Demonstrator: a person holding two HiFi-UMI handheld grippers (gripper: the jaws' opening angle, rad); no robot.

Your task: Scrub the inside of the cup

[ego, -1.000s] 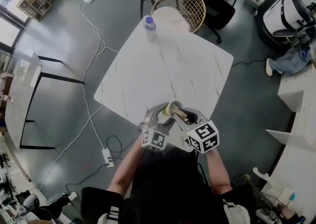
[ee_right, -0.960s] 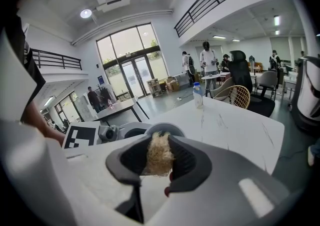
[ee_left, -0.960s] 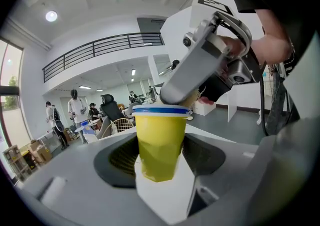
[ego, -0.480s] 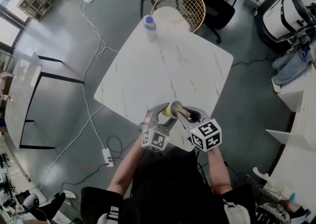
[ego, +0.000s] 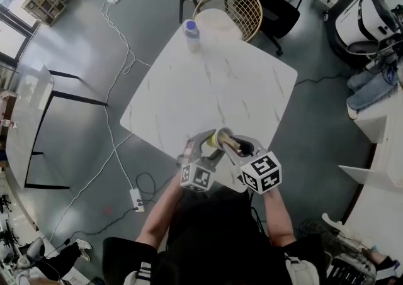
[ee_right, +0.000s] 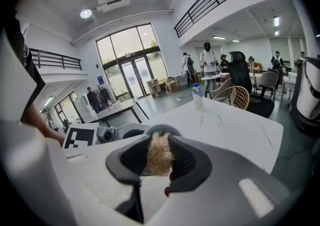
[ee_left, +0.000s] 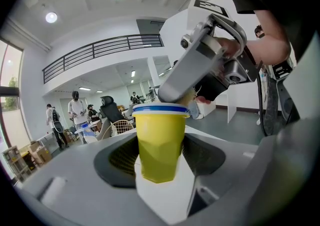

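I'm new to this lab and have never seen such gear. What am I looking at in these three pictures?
There is no robot: a person holds a two-jaw gripper in each hand. One picture comes from a camera on the person's head, looking down. The other two come from cameras riding on the grippers. The left gripper clamps a yellow cup with a blue rim. The right gripper pinches a tan fibrous scrubber, its tip at the cup's mouth. Below is a white marble table with a water bottle at its far corner.

Table top: one obstacle.
White marble-look square table (ego: 214, 89) lies bare across its middle; clear blue-capped plastic bottle (ego: 191, 34) stands at far corner, gold wire-backed chair (ego: 236, 7) just beyond.
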